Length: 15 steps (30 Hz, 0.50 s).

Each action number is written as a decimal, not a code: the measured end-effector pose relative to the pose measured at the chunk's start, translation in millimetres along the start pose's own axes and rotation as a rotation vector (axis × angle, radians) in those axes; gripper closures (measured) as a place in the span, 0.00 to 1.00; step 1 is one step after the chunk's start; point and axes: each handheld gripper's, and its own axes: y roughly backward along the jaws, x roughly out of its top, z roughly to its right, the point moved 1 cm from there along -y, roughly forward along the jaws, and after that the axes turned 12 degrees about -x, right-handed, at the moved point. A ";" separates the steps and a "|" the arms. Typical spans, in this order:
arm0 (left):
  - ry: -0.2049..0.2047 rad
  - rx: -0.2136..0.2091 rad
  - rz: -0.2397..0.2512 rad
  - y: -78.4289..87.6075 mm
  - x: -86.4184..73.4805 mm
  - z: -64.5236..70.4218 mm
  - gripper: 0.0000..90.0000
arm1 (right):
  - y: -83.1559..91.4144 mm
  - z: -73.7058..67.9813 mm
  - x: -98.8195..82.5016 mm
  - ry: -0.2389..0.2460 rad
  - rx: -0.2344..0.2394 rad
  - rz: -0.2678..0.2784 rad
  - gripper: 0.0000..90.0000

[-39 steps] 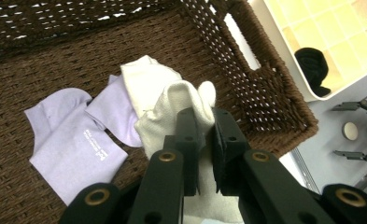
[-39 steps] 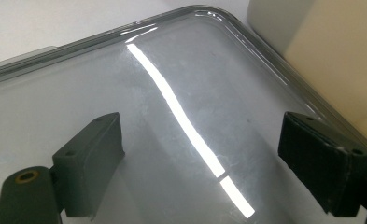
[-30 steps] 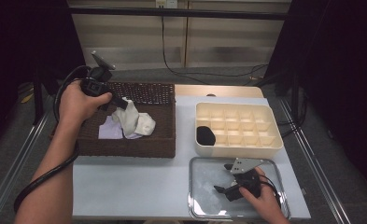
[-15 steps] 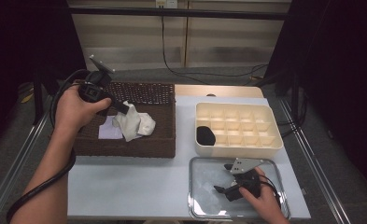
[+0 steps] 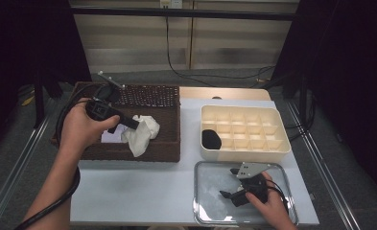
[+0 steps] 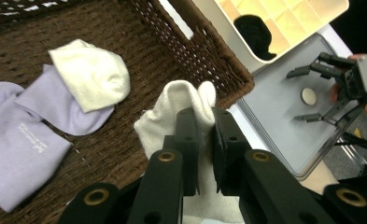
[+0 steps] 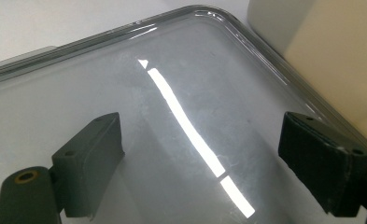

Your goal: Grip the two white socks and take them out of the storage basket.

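My left gripper hangs over the brown wicker basket, shut on a white sock that droops from its jaws. In the left gripper view the sock is pinched between the two black jaws of the left gripper. Under it in the basket lie a cream sock and a lavender sock. My right gripper rests low over the metal tray, open, with nothing between the jaws of the right gripper.
A cream compartment box stands right of the basket with a black sock in its front-left cell. A small round disc lies on the tray. White tabletop lies between basket and tray.
My left hand has drifted toward the near side and slightly right, carrying the white sock with it. The right gripper has stayed where it was.
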 end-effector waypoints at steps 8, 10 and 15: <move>-0.039 0.000 -0.009 -16.1 -18.8 9.5 0.91 | 0.0 0.0 0.0 0.001 -0.001 0.000 0.14; -0.042 -0.014 -0.017 -20.2 -22.8 10.7 0.91 | 0.1 0.0 -0.1 0.003 -0.001 -0.001 0.14; -0.054 -0.012 -0.031 -30.4 -32.6 12.7 0.90 | 0.1 0.0 -0.1 0.003 -0.001 0.000 0.14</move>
